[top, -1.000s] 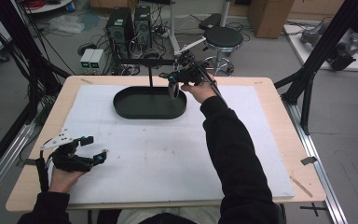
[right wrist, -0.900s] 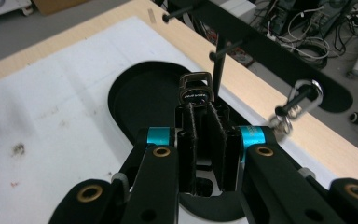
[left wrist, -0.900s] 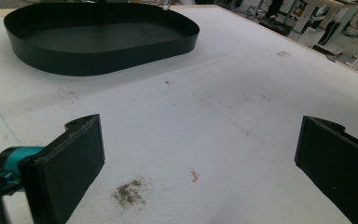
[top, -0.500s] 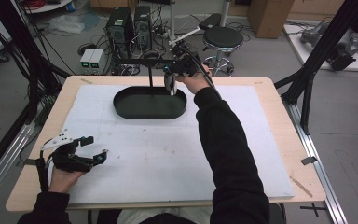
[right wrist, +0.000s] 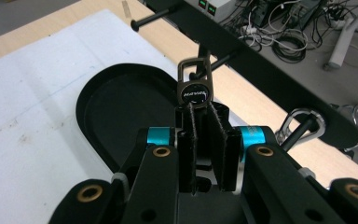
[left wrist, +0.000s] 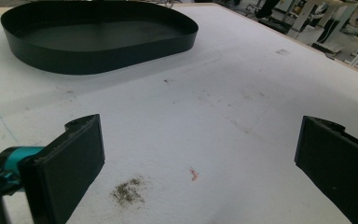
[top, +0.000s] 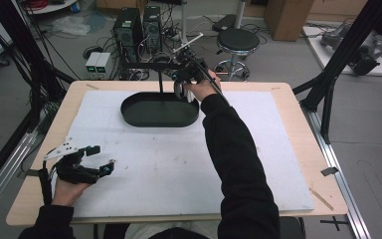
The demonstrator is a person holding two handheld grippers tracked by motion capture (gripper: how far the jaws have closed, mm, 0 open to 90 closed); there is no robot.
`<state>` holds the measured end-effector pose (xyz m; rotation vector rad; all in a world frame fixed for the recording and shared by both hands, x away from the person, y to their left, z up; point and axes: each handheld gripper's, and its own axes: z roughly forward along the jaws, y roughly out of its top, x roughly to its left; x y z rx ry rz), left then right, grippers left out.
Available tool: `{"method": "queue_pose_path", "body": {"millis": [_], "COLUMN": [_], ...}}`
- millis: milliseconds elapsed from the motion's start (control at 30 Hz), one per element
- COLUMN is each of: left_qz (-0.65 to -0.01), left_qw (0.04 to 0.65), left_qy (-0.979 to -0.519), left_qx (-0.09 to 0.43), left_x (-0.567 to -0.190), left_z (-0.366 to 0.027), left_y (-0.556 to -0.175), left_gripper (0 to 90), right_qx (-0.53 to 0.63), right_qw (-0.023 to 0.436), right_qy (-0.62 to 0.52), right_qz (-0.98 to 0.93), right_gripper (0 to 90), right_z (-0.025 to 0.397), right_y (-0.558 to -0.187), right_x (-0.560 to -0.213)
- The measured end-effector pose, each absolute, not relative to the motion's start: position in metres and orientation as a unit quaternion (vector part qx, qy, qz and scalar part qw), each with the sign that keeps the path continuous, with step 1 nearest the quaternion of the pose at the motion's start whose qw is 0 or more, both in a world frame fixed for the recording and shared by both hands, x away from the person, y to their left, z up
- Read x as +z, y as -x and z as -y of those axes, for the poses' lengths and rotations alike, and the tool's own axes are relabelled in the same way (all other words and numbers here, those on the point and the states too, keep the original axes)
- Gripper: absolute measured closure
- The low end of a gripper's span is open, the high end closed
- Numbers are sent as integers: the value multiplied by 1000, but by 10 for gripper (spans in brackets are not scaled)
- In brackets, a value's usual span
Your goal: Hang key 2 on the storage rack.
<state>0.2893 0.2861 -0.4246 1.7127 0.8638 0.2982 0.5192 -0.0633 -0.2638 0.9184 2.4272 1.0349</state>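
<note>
the keyring tag [right wrist: 195, 86], a dark metal piece with a round black face and a rectangular loop at its top, sits pinched between the jaws of the right gripper [right wrist: 204, 122], which are closed on its lower part. its loop sits at the tip of a black peg [right wrist: 214, 62] that sticks out from a black bar [right wrist: 261, 70] along the far edge of the table; whether the peg passes through the loop i cannot tell. further along the same bar another peg carries a silver carabiner [right wrist: 294, 122].

in the high view the right gripper [top: 185, 79] is held out at the far side of the table, above the far rim of a black oval tray [top: 159, 110], at the end of an arm in a black sleeve [top: 234, 154].

the tray rests on a white mat [top: 179, 164] that covers most of the wooden table [top: 298, 119].

the left gripper [top: 99, 162] lies low over the mat near the person's side, well apart from the tray. in its own view the two jaws stand wide apart with nothing between them, a small dark smudge [left wrist: 128, 191] and a tiny red mark [left wrist: 194, 174] on the mat below, the tray [left wrist: 98, 49] further off.
</note>
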Motion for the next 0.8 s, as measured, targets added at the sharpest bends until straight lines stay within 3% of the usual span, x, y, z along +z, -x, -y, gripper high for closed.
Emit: {"method": "queue_pose_path", "body": {"millis": [800], "left_qz": [-366], "left_qw": [564], "left_qy": [-729], "left_qx": [126], "left_x": [-425], "left_z": [-286], "left_y": [-289], "left_gripper": [19], "right_qx": [352], "right_qw": [200], "right_qy": [-373], "right_qz": [-835], "right_gripper": [823], "right_z": [48], "right_y": [-534], "right_x": [-287]}}
